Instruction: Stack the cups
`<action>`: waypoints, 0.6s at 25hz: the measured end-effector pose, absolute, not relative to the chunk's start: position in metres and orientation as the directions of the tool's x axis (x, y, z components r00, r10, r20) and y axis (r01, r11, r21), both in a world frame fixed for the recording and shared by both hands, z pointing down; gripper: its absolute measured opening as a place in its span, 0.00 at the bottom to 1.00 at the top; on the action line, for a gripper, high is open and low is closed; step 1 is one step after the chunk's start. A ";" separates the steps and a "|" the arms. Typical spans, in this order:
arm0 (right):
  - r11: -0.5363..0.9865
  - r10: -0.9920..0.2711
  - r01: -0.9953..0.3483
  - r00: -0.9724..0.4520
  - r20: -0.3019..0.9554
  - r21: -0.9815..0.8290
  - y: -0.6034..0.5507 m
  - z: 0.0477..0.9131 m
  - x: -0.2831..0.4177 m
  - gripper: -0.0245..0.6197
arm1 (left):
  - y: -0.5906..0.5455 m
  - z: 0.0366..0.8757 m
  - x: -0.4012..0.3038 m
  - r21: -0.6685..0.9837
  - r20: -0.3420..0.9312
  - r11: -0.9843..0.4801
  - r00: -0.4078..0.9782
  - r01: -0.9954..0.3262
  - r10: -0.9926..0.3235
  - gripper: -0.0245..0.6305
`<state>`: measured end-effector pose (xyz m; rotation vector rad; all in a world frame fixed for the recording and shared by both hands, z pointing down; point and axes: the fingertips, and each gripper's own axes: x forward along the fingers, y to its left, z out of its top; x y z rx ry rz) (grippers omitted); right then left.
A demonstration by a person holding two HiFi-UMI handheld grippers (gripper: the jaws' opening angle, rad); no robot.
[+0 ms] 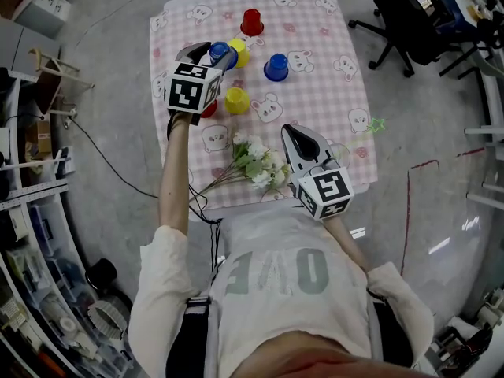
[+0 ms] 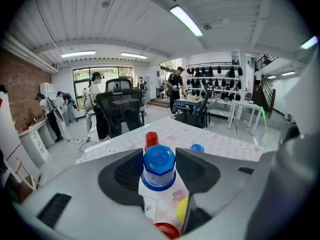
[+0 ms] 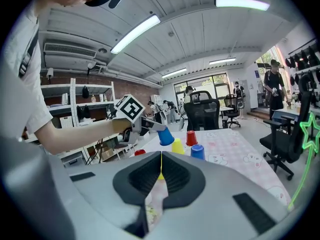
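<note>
My left tool (image 2: 159, 158) is clenched on an upside-down blue cup (image 1: 220, 53) and holds it clear of the checked bench (image 1: 331, 109). Just past its tips stands a yellow cup (image 1: 239, 52), and farther ahead a red cup (image 1: 252, 22). Below the tool sit a second yellow cup (image 1: 236, 99) and a second red cup (image 1: 209, 109). To its right is a second blue cup (image 1: 276, 67). My right tool (image 3: 160, 170) is closed on nothing, with white flowers (image 1: 256, 164) just to its left.
</note>
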<state>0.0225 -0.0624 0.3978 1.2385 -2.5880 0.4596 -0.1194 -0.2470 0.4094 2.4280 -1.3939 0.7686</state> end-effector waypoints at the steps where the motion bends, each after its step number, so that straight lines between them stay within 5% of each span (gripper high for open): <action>1: 0.590 -0.714 -0.787 -0.612 0.339 -0.180 -0.062 0.397 0.023 0.08 | -0.241 0.403 -0.108 -0.059 0.545 -0.537 0.424 -0.841 -0.723 0.37; 15: 0.547 -0.746 -0.814 -0.580 0.326 -0.197 -0.061 0.399 0.040 0.08 | -0.167 0.451 0.024 -0.039 0.625 -0.736 0.558 -0.676 -0.545 0.37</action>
